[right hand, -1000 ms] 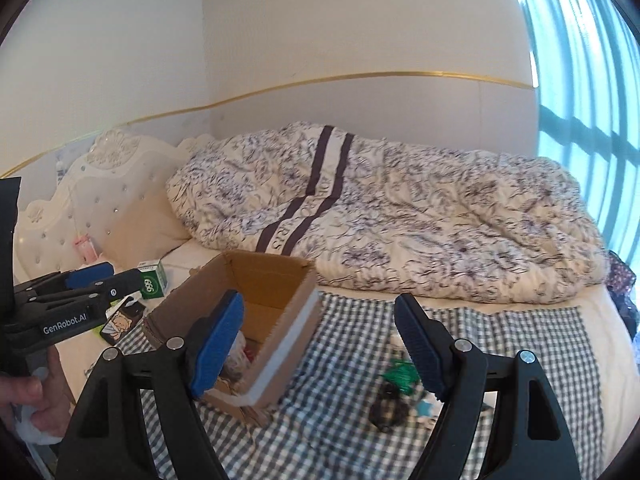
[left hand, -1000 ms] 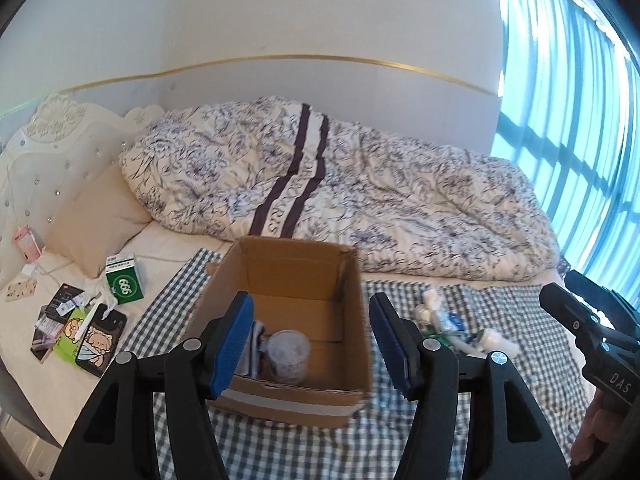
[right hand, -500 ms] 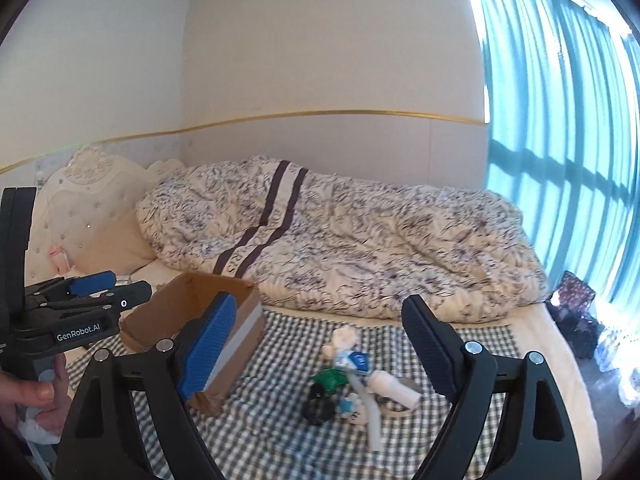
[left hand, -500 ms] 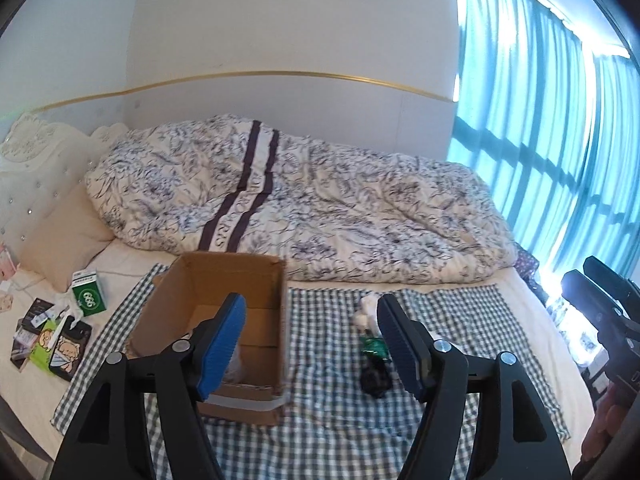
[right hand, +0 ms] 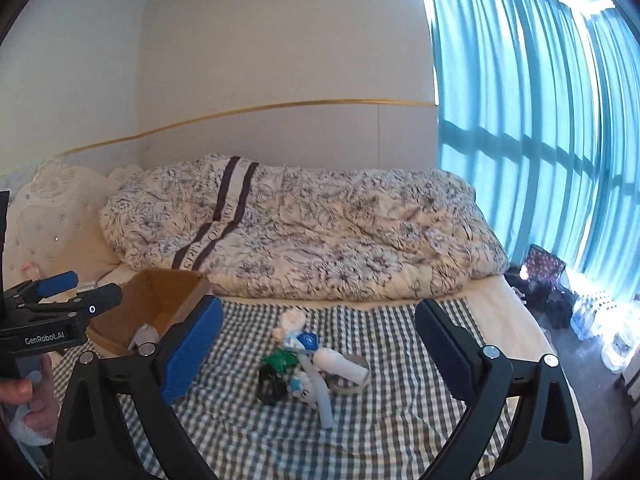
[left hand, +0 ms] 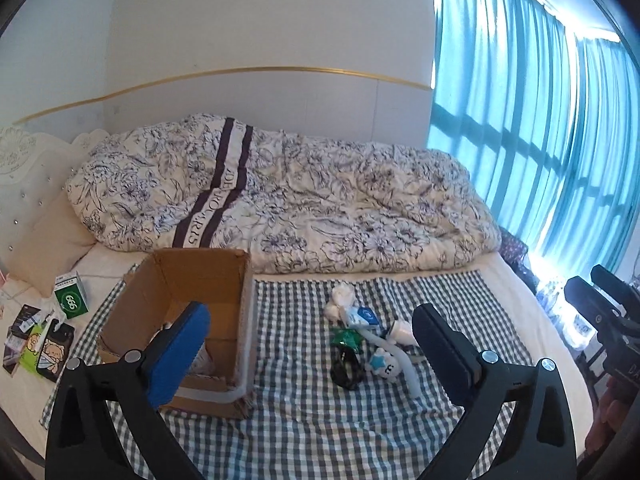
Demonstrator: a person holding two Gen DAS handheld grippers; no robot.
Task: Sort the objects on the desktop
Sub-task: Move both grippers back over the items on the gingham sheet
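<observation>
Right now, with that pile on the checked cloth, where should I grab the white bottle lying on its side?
Probably grip the white bottle across the middle of its body, coming from above on its right, window side. It lies flat, its round barrel exposed there, while the pale tube and star toy crowd its left end.

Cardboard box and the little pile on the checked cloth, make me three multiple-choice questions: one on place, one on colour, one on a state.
1. Seen from the left wrist, the cardboard box stands where relative to the pile of small items?
A. left
B. right
C. on top

2. The curtains are:
A. red
B. teal blue
C. yellow

3. The left claw is:
A. shut on a bottle
B. shut on the box
C. empty, jaws apart

Answers: 1 A, the box sits left of the pile on the checked cloth. 2 B, they glow teal blue. 3 C, nothing lies between its opening jaws.
</observation>
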